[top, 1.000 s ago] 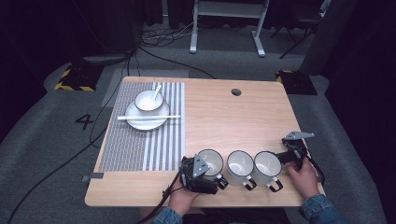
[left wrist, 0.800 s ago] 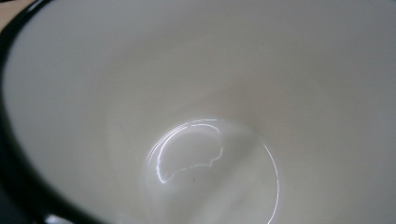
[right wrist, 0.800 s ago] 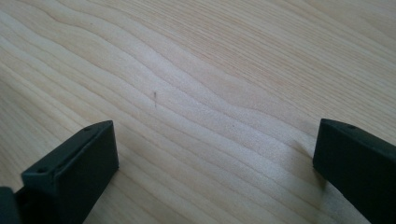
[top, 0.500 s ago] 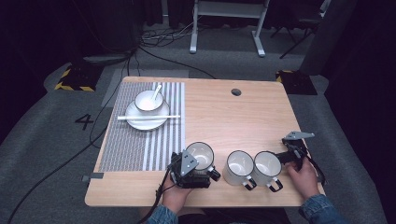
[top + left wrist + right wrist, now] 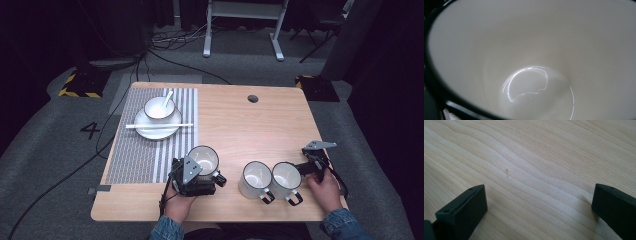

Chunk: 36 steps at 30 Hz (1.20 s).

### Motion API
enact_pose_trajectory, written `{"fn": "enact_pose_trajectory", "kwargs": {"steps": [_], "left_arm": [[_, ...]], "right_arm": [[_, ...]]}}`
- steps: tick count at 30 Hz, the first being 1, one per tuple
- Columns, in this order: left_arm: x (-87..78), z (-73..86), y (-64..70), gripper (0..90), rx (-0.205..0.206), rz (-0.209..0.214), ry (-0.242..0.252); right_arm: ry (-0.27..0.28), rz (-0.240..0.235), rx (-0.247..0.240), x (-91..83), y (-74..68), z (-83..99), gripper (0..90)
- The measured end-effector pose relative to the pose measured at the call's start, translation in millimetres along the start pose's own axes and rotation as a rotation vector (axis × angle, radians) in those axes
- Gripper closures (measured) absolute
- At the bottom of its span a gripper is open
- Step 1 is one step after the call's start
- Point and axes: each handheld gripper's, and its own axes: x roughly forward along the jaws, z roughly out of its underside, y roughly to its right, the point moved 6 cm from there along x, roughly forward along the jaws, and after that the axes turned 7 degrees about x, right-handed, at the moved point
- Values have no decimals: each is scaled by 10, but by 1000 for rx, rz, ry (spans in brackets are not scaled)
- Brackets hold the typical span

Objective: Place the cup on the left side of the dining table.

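Clearly the left gripper [image 5: 200, 172] grips the white mug [image 5: 204, 159] at its jaws (mouth tilted up, over the mat's near corner), while farther right the right gripper [image 5: 539, 207] gapes empty, two mugs [image 5: 271, 180] left of it.

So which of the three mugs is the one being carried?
The left mug, held by the left gripper near the striped mat. It sits apart from the other two mugs, which stand touching side by side by the right gripper.
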Motion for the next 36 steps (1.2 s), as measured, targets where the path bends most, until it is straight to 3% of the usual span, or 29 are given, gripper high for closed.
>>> {"fn": "enact_pose_trajectory", "kwargs": {"steps": [7,9,10,14,20,25,36], "left_arm": [[-22,41,-231,31,-14,-55,-31],[-41,55,-363,31,-22,-91,-31],[-41,55,-363,31,-22,-91,-31],[-81,62,-566,31,-37,-131,-29],[-114,78,-743,31,-64,-168,-22],[-167,121,-948,31,-95,-223,-23],[-195,218,-1229,31,-144,-300,-40]], "right_arm": [[0,0,0,0,0,0,3],[0,0,0,0,0,0,2],[0,0,0,0,0,0,2],[0,0,0,0,0,0,2],[0,0,0,0,0,0,2],[0,0,0,0,0,0,2],[0,0,0,0,0,0,2]]}}
